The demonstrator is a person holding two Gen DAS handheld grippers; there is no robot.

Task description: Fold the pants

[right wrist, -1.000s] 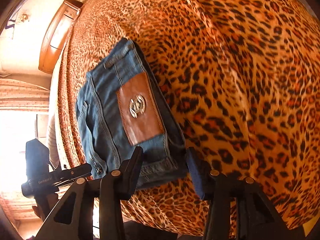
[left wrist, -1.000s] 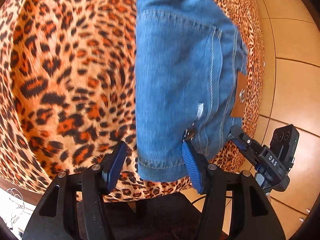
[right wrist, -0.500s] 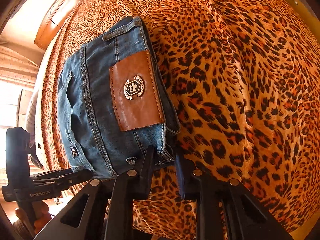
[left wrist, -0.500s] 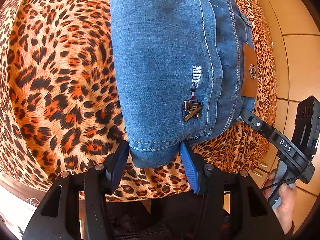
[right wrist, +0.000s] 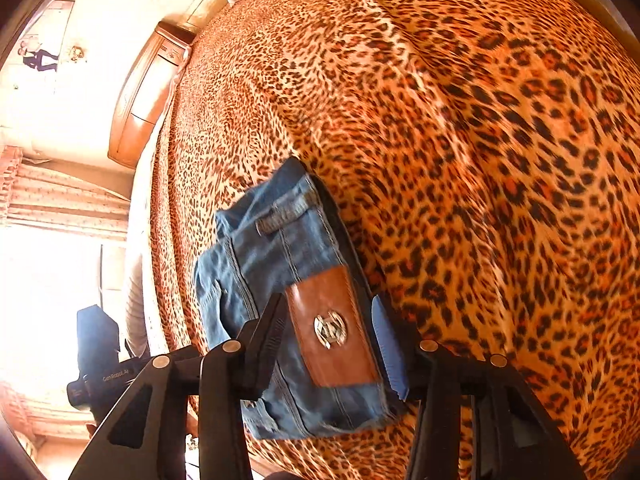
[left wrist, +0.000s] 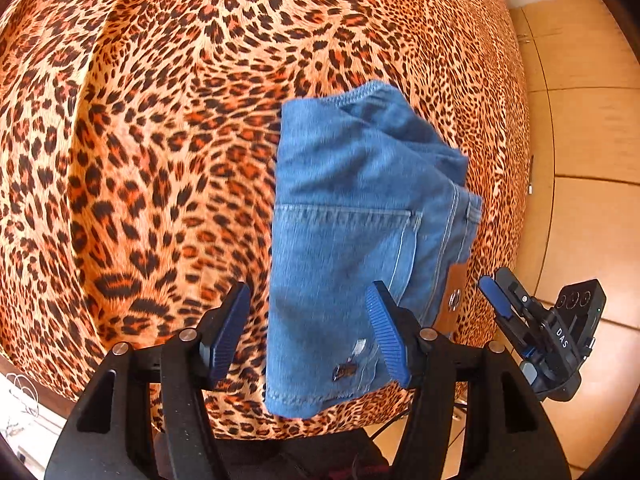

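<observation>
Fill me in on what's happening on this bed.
A person with a tool in each hand is folding jeans on a leopard-print bedspread. The jeans lie as a compact folded bundle, brown leather patch showing. The left tool and right tool are both open, straddling the bundle's near edge without clamping it.

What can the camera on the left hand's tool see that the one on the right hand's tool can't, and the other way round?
Only the left view shows the jeans' back pocket, the small metal charm near the hem and the tiled floor.

Only the right view shows the wooden headboard, the bright curtained window and the belt loop.

Both show the folded jeans on the leopard-print bedspread, the brown leather patch, and the other hand's tool. The left tongs and right tongs are both open, and neither grips the denim.
</observation>
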